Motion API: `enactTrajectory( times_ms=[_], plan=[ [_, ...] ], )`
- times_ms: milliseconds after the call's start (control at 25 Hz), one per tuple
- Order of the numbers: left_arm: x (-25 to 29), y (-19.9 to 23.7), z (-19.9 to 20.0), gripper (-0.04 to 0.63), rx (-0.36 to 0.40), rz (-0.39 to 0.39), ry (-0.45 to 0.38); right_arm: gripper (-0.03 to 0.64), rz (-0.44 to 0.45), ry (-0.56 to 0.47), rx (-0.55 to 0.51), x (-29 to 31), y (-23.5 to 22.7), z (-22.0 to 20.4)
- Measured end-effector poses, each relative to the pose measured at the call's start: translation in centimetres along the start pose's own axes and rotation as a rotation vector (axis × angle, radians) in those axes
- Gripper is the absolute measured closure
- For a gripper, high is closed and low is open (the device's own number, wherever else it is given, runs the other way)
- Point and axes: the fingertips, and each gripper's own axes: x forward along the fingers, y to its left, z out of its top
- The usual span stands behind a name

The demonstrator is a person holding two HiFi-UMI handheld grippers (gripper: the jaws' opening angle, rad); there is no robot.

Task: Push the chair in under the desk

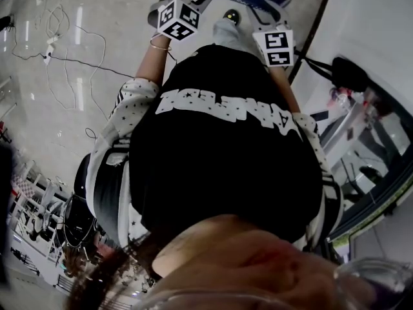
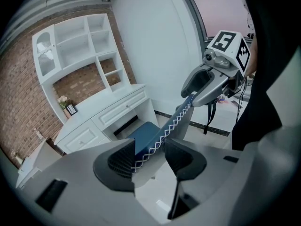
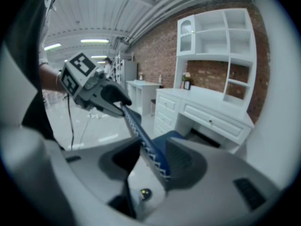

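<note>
The left tool (image 2: 150, 155) was closed on the top edge of the blue backrest (image 2: 176, 121) of the chair (image 2: 145, 138), with one ribbed pad against each face of the panel. The right tool (image 3: 153, 161) was closed on the same edge further along, its pads likewise pressed on both faces. Each tool appeared in the other's view, clamped on the far end of the white-stitched edge. In the head view both marker cubes sat at the top of the frame, ahead of the person's torso, with the left one (image 1: 177, 18) and the right one (image 1: 277, 47) on either side of the backrest. The chair faced the white table (image 2: 108, 105), which stood against a brick wall (image 2: 19, 93) and carried a white shelf unit (image 2: 80, 46). The seat lay just in front of the table's knee opening (image 2: 124, 126); whether its front edge was already under the top could not be determined. Loose cables (image 1: 64, 50) lay on the floor (image 3: 94, 126) to the person's left.
</note>
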Motion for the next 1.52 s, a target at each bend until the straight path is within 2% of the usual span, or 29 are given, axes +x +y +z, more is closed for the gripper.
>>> enactTrajectory(
  times_ms=[800,1080,1520],
  plan=[
    [1.2,0.7,1.2,0.371,0.022,-0.001,0.009,0.43,0.017,-0.007,0.009,0.3,-1.4,0.3],
    [2.9,2.9,-0.2,0.371,0.012,-0.018,0.017,0.43,0.031,0.014,0.022,3.3,-2.0,0.8],
    [3.6,3.2,0.2,0.371,0.015,-0.021,0.014,0.429,0.015,0.013,0.025,3.7,-2.8,0.8]
  ],
)
